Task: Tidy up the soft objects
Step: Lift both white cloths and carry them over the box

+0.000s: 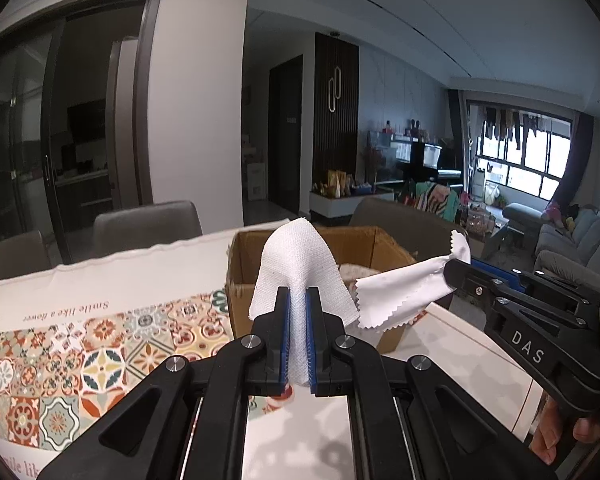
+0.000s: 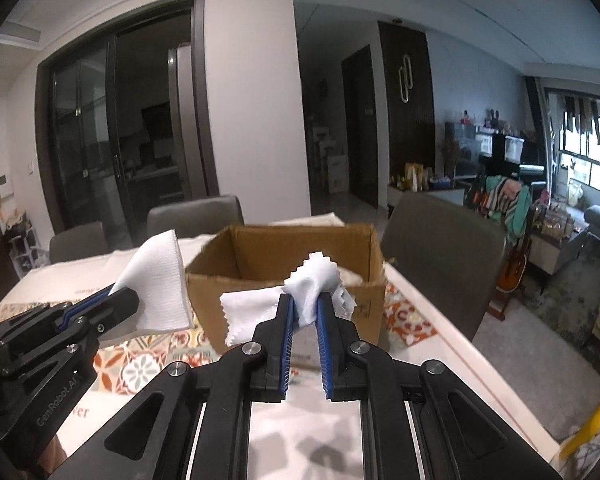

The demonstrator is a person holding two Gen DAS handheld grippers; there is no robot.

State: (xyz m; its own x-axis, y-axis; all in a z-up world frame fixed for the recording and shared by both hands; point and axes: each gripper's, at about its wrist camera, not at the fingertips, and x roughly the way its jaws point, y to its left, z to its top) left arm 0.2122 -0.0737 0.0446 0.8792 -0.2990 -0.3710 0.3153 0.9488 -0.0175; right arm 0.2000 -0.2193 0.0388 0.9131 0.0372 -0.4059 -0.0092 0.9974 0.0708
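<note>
Evidently both grippers are carrying cloths toward the open cardboard box (image 2: 288, 276), which is sitting on a table (image 1: 472, 360) covered by a patterned tablecloth (image 1: 100, 344) and, judging by the task, is serving as the bin for soft things; something pale and soft is already lying inside it, though what it is cannot be told. The left gripper (image 1: 298, 308) is clamping a white woven cloth (image 1: 296, 264) between its blue pads, with the fabric standing up out of the closed jaws and folding over both sides like a small tent, so the grip is sitting near the middle of the piece rather than at an edge. The right gripper (image 2: 305, 312) is pinching a thinner white cloth with zigzag-cut edges (image 2: 312, 280), bunched into a knot above the jaws while one flap is hanging out to the left. Holding each cloth clear of the table is probably keeping it from dragging or catching on the box wall. Both tools are pointing forward toward the box, roughly level, the left one just beside the box's near-left corner and the right one in front of its near wall, with the two cloths close together but apparently not touching. Part of the person's right hand (image 1: 560, 440) is showing beneath the right tool's handle.
</note>
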